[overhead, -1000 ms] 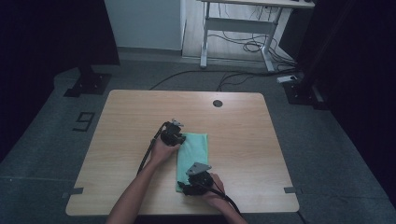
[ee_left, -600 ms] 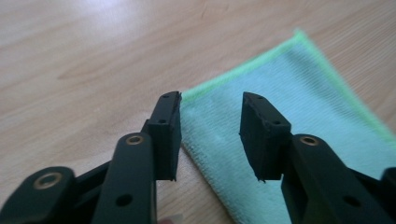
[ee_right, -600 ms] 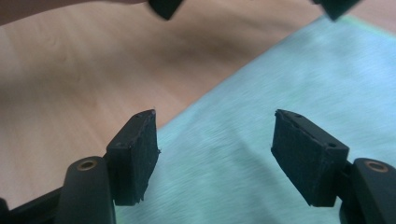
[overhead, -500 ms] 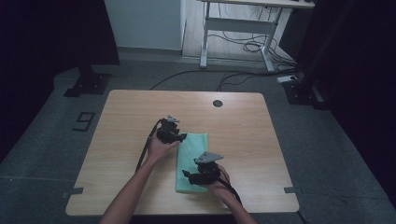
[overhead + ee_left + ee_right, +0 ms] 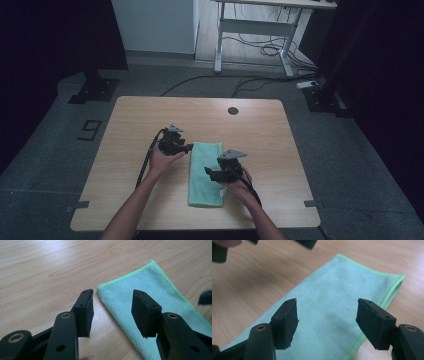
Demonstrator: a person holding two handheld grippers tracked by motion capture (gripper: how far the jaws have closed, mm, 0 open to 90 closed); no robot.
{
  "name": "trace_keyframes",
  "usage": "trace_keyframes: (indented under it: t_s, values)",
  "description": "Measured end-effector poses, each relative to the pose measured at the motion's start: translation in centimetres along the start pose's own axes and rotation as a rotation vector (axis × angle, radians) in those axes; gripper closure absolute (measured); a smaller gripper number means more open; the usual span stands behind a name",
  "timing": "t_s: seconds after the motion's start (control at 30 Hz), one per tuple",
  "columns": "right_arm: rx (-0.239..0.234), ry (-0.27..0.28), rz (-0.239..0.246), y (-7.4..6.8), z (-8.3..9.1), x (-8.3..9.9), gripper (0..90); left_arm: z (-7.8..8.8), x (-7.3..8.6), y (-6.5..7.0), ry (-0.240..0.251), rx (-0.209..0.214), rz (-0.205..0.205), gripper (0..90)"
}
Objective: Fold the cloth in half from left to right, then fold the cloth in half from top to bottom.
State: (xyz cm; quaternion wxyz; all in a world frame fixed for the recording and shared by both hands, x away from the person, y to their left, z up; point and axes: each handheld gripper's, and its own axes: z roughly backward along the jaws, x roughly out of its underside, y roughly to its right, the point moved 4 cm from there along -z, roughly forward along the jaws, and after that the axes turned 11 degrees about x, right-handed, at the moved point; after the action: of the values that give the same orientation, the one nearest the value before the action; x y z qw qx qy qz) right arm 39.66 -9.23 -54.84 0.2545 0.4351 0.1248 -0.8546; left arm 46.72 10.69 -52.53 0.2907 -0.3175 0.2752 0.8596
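Cloth (image 5: 205,173), folded into a long green strip, is left flat at the table's (image 5: 130,120) near middle, released by both: left gripper (image 5: 189,147), jaws just opened and empty, by its far corner; right gripper (image 5: 209,172) spread wide above it, nothing gripped.

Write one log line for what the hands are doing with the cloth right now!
cloth: folded, flat on table | left gripper: jaws just opened, empty | right gripper: open, above cloth
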Motion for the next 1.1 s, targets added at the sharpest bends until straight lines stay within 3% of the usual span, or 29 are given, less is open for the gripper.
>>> trace_keyframes:
  t_s: [0.07,0.43,0.63,0.97,1.1]
  values:
    - [0.003,0.021,-0.005,0.3,-0.1,-0.4,33.6,0.4,0.1,-0.2,0.009,-0.003,0.007,52.0]
    - [0.023,0.005,-0.006,1.6,-1.3,-1.7,33.9,0.8,0.5,-0.8,0.005,-0.016,0.016,50.7]
    - [0.019,0.022,-0.015,2.3,-1.7,-2.1,39.4,0.7,0.6,-0.8,0.002,-0.021,0.009,51.4]
    - [0.053,-0.008,-0.029,3.8,-2.8,-2.4,42.0,-0.4,0.5,-1.1,-0.007,-0.032,0.02,53.4]
    - [0.075,0.005,-0.06,4.6,-2.9,-2.7,43.5,-0.9,0.3,-1.1,-0.009,-0.018,0.028,55.4]
